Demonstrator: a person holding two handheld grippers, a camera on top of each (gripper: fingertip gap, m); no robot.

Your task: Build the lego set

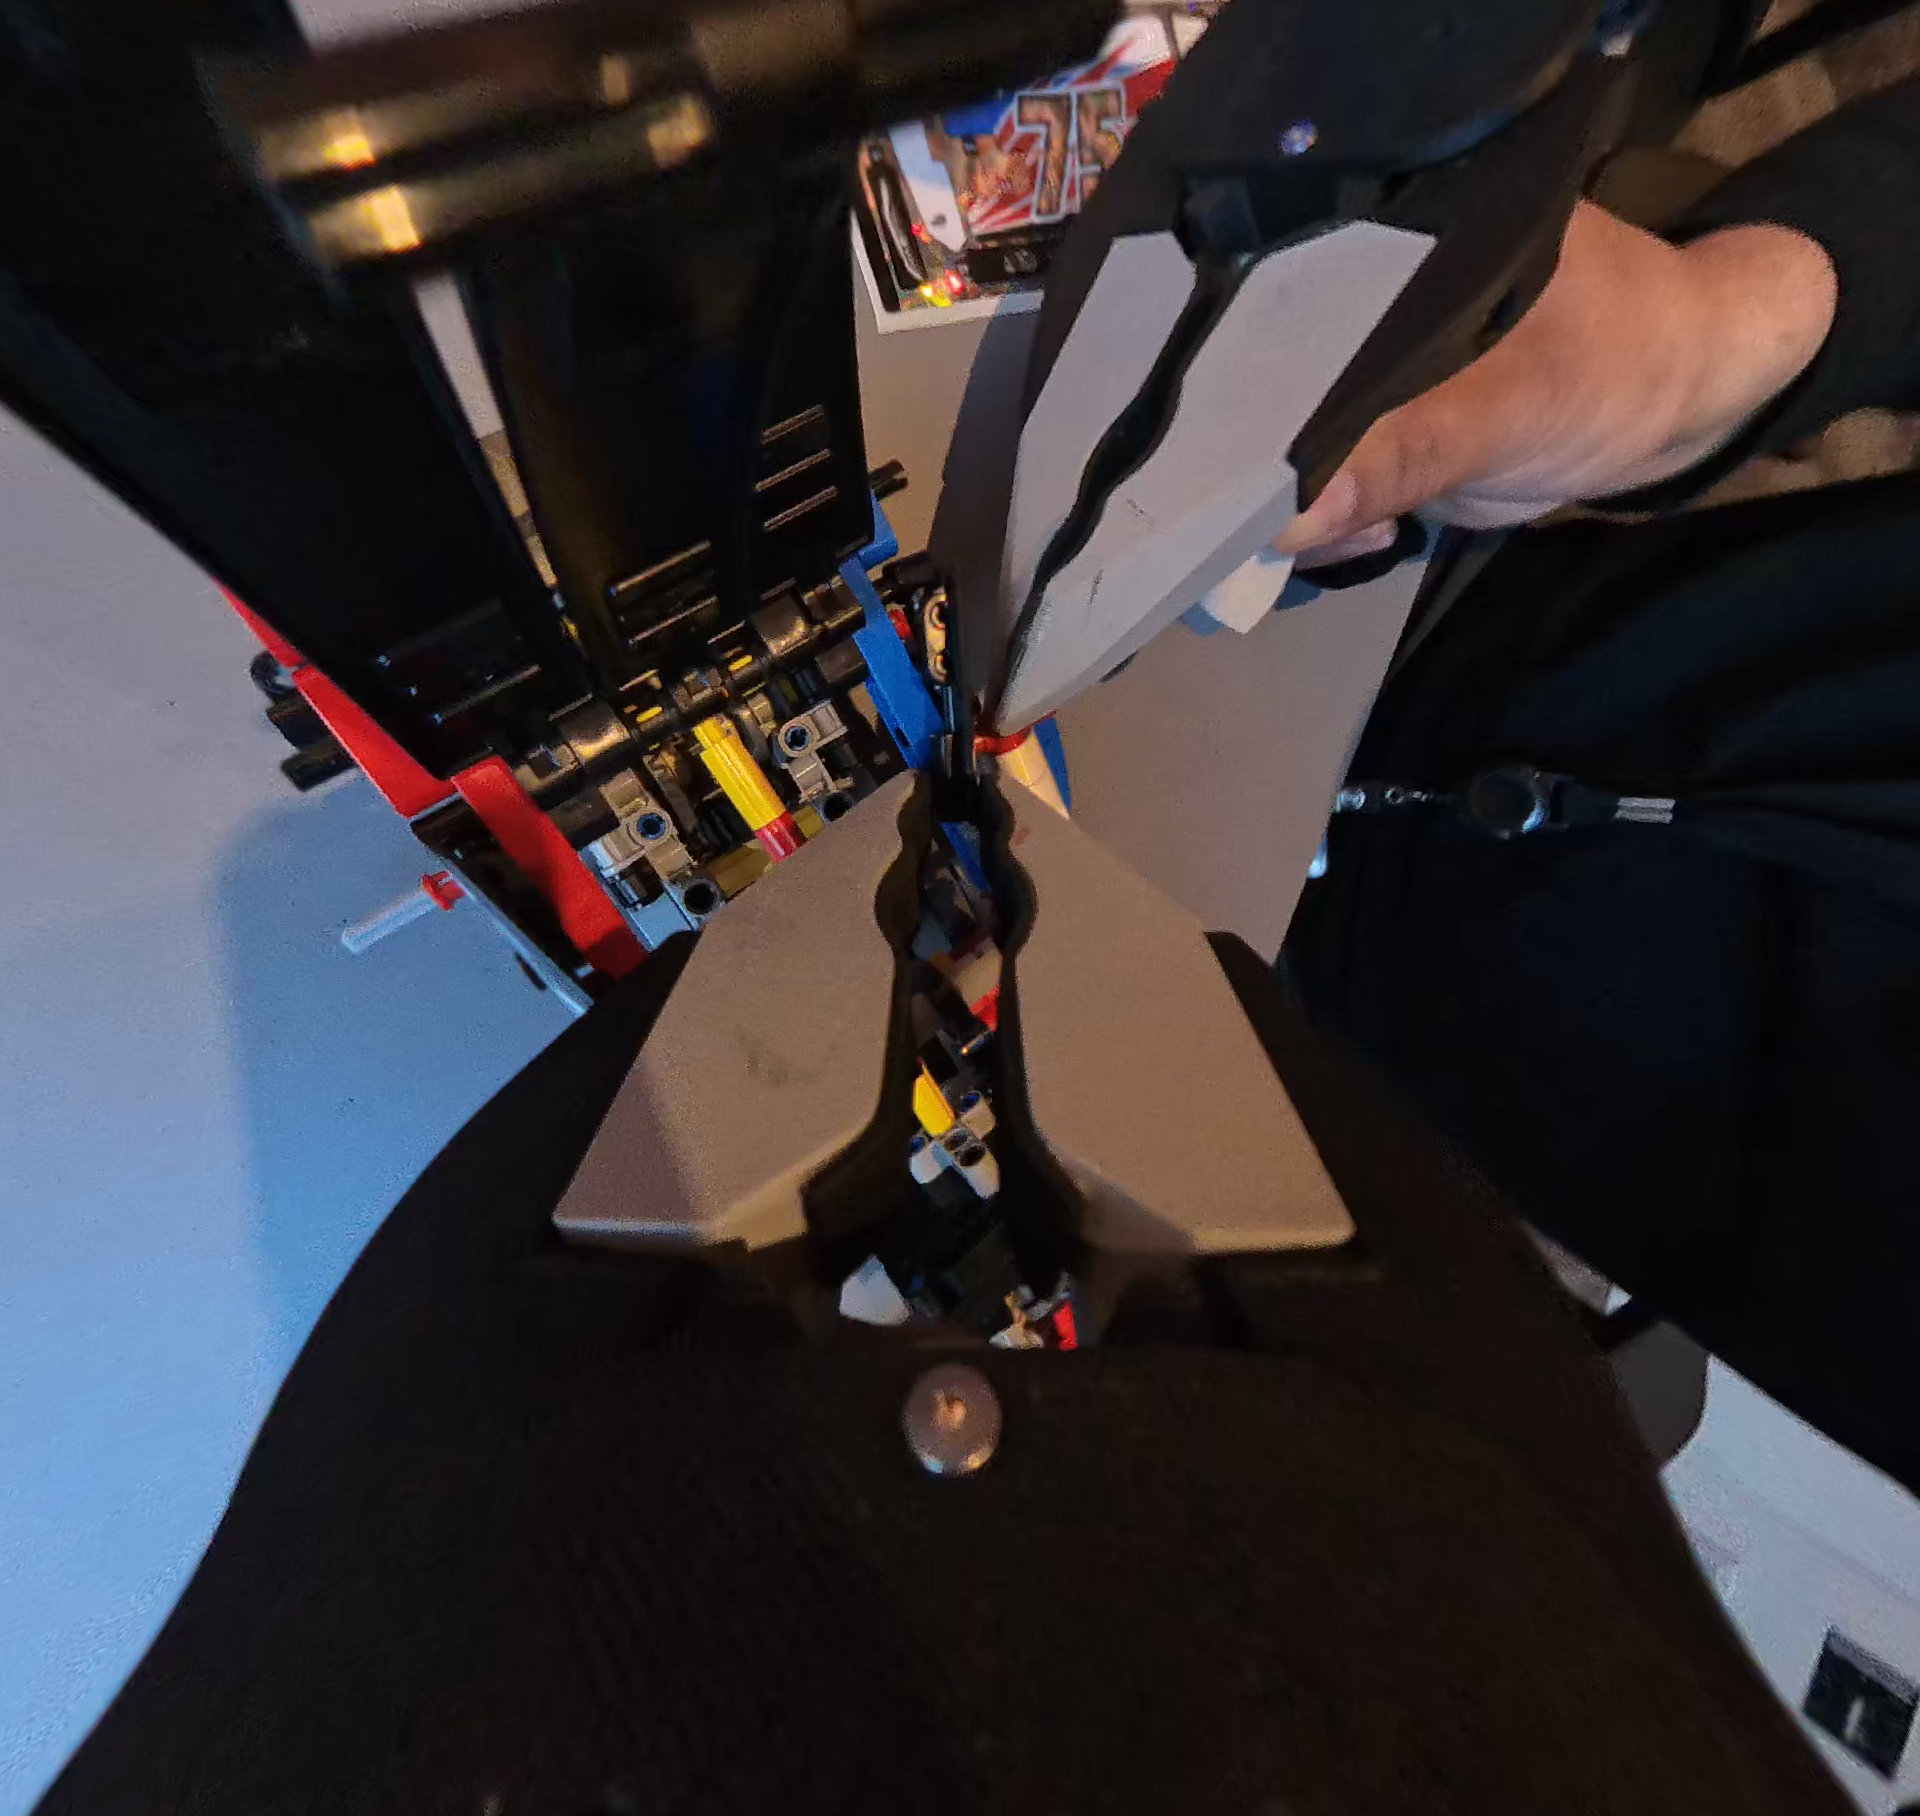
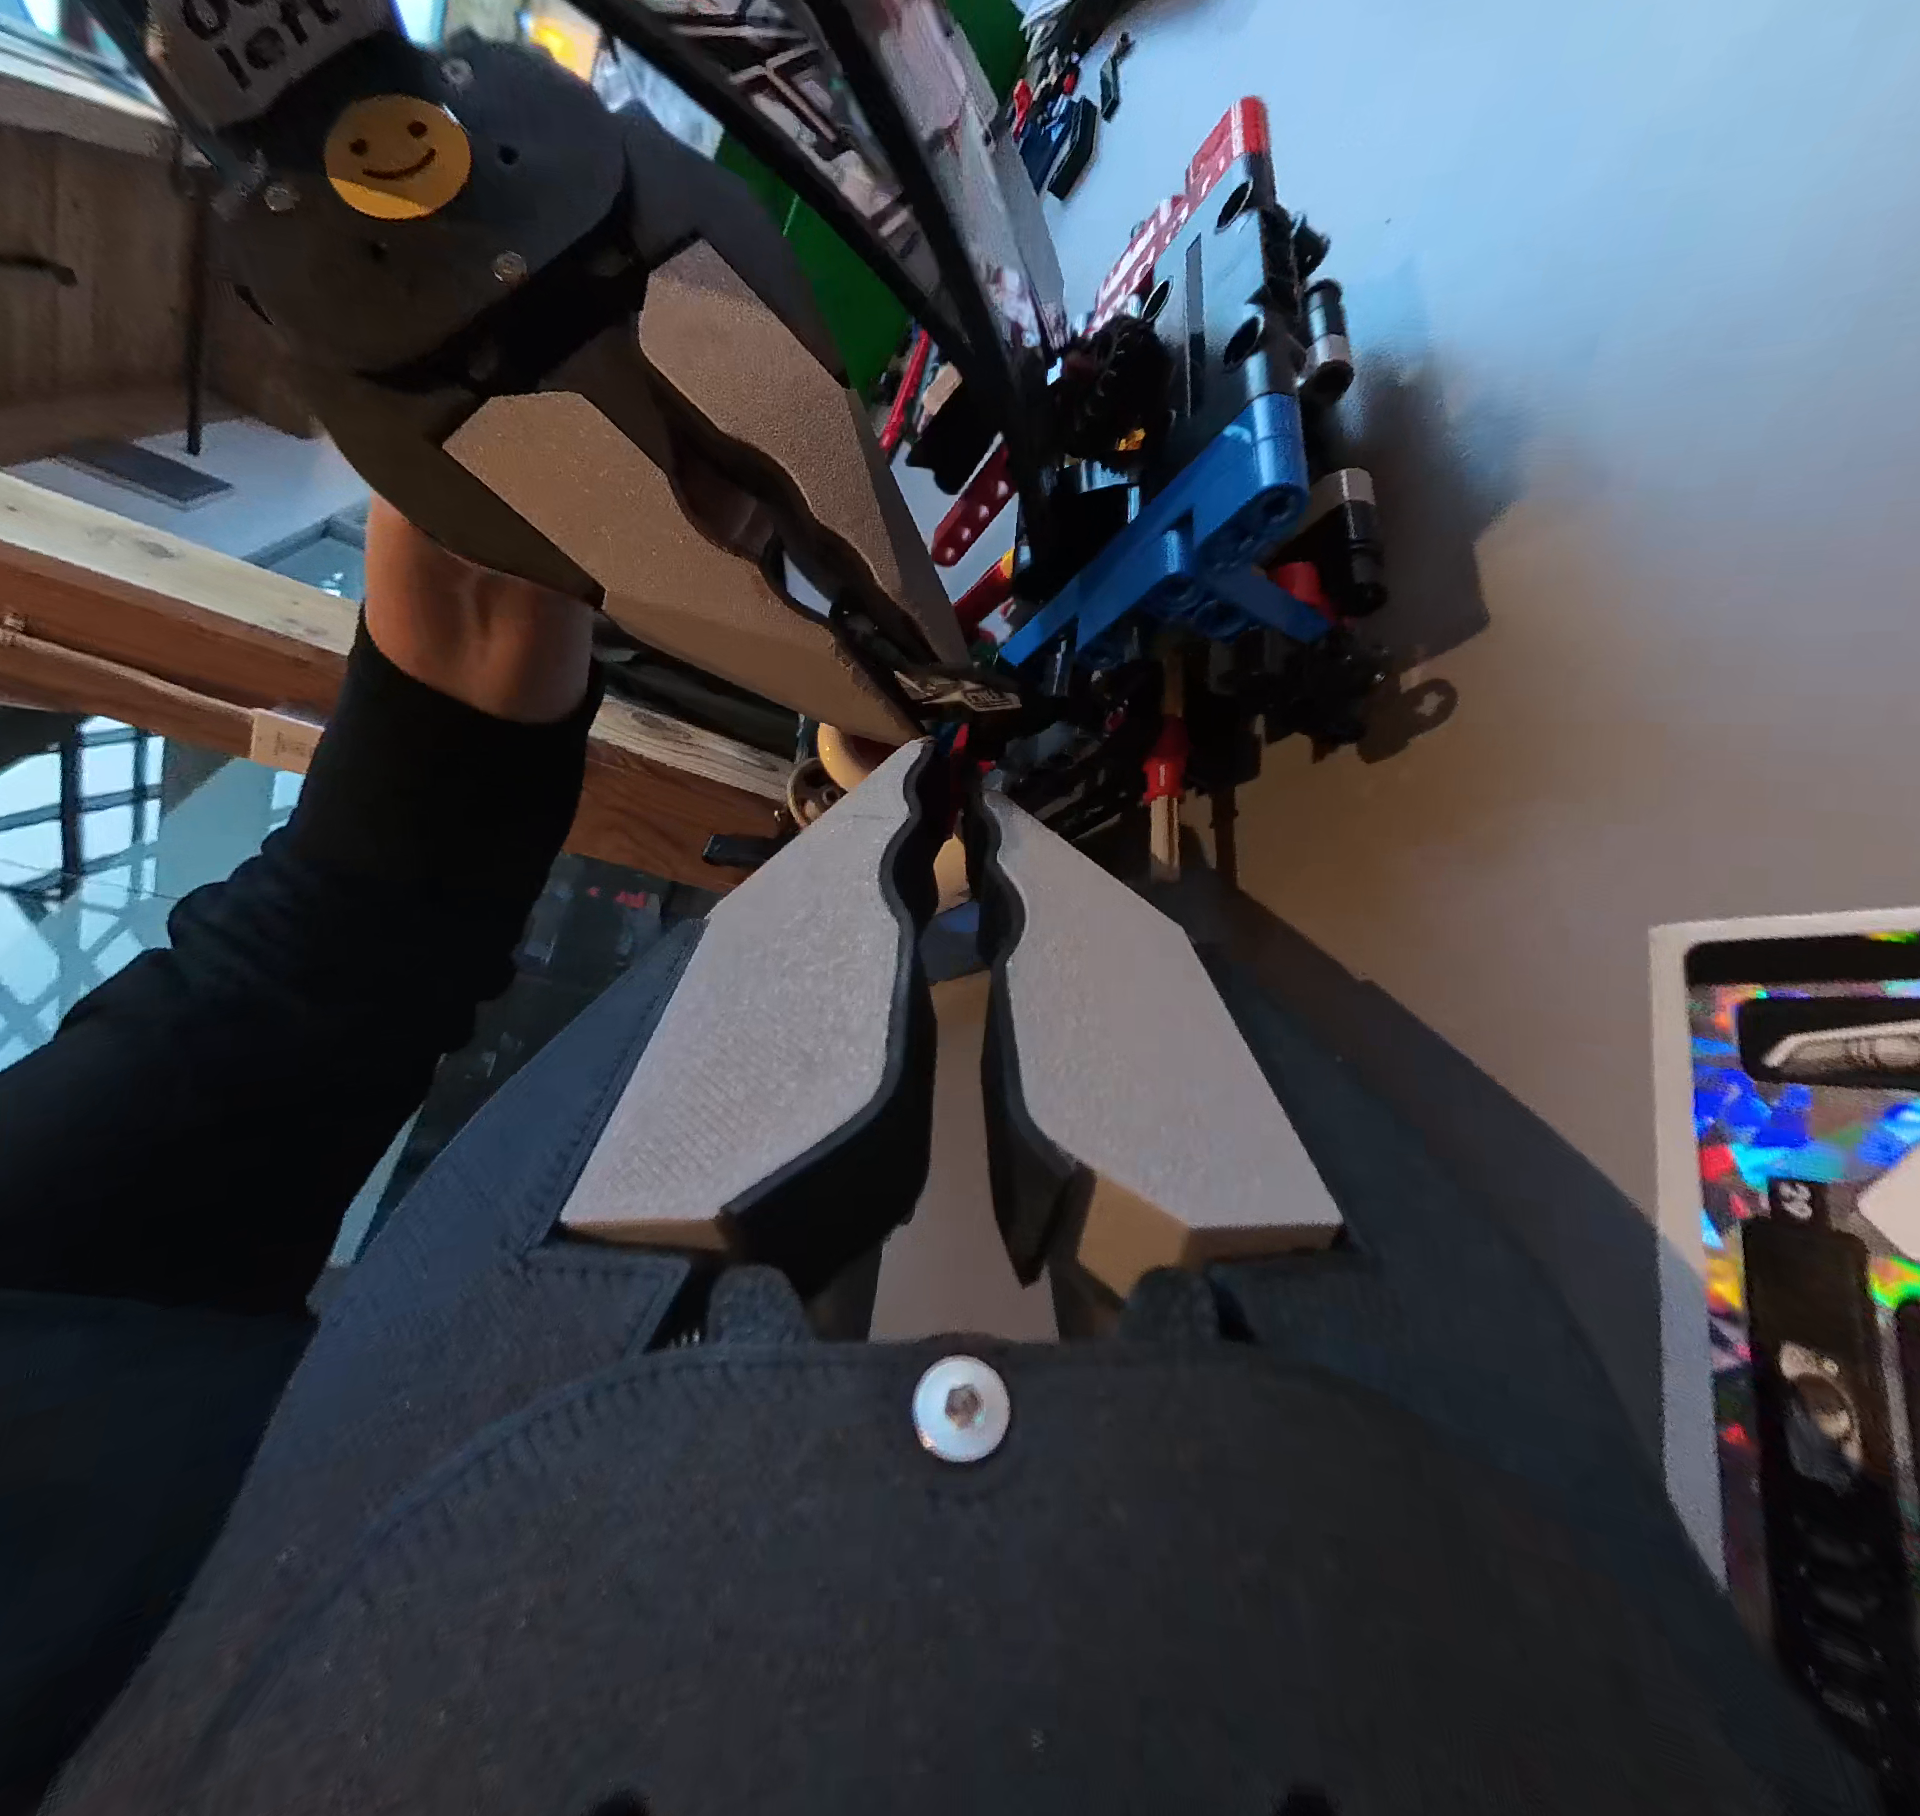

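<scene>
Left wrist view: both grippers meet at the edge of the lego model (image 1: 727, 727) on the white desk (image 1: 156, 935).
Left gripper (image 1: 961, 795) fingers clenched on a thin black piece (image 1: 951, 727); right gripper (image 2: 951, 779) fingers nearly closed at the same spot, grasp unclear.

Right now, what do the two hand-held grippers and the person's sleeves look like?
Both match: the left hand-held gripper and right hand-held gripper have black textured bodies, grey wedge fingers with wavy black pads and a silver screw. The left carries a yellow smiley disc and grey tag. Sleeves are black.
</scene>
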